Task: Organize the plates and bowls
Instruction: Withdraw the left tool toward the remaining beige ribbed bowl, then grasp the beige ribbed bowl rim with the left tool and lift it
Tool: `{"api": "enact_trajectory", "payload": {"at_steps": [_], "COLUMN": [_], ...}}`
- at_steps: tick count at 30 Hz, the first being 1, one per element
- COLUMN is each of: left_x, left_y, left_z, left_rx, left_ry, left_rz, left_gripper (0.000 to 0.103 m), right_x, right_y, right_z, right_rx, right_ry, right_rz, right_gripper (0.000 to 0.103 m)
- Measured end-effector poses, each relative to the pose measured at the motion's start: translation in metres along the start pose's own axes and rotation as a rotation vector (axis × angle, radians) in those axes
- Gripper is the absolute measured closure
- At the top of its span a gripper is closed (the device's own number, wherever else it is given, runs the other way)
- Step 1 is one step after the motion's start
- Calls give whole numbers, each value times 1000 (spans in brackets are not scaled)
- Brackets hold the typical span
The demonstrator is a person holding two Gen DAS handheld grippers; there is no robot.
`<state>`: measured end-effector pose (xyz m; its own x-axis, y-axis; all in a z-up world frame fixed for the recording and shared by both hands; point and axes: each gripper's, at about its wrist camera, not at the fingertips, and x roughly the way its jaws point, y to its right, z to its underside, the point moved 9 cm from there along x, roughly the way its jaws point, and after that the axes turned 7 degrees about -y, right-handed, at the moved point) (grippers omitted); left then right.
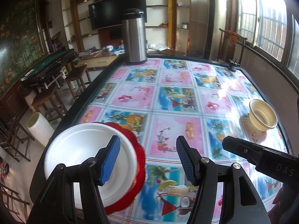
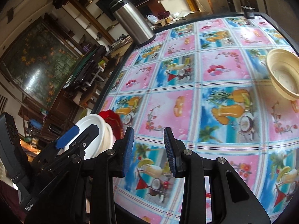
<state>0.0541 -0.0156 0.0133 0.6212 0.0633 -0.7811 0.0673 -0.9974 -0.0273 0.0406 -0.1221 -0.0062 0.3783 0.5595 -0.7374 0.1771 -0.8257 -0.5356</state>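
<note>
White foam plate [image 1: 84, 149] sits on a red scallop-edged plate [image 1: 139, 155] at the tabletop's [image 1: 168, 100] near left edge. Cream ribbed plastic bowl [image 1: 262, 116] sits well apart at the right edge, tipped in both views. Left tongs [image 1: 148, 160] open, nothing between the pads; left finger overlaps the white plate in view, contact unclear. Right tongs [image 2: 148, 151] part open, empty, above bare fruit-print cloth between the two. Steel vacuum flask [image 1: 134, 37] stands at the far left edge, small black object [image 1: 233, 66] at the far right corner. Middle of tabletop unobstructed.
</note>
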Motion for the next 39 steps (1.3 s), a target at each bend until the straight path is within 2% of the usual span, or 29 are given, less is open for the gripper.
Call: {"api": "enact_trajectory", "payload": {"at_steps": [10, 25, 26, 28, 34, 39], "left_x": [19, 40, 42, 47, 60, 71], "left_y": [44, 87, 90, 102, 137, 172], "left_z": [5, 2, 3, 2, -1, -7], "left_rx": [40, 80, 83, 90, 125, 154], "left_ry": [-47, -105, -111, -133, -167, -205], "left_rz": [49, 94, 97, 114, 154, 204], "left_gripper": [40, 40, 40, 40, 40, 40], "right_x": [-5, -17, -19, -22, -34, -62], "right_y": [34, 70, 76, 85, 124, 180], "right_z": [2, 2, 3, 4, 12, 16], "right_rx": [45, 105, 115, 128, 188, 281], "right_ry": [-3, 10, 8, 10, 15, 49], "right_rz": [28, 55, 61, 70, 102, 163], "right_gripper": [70, 70, 68, 58, 58, 58]}}
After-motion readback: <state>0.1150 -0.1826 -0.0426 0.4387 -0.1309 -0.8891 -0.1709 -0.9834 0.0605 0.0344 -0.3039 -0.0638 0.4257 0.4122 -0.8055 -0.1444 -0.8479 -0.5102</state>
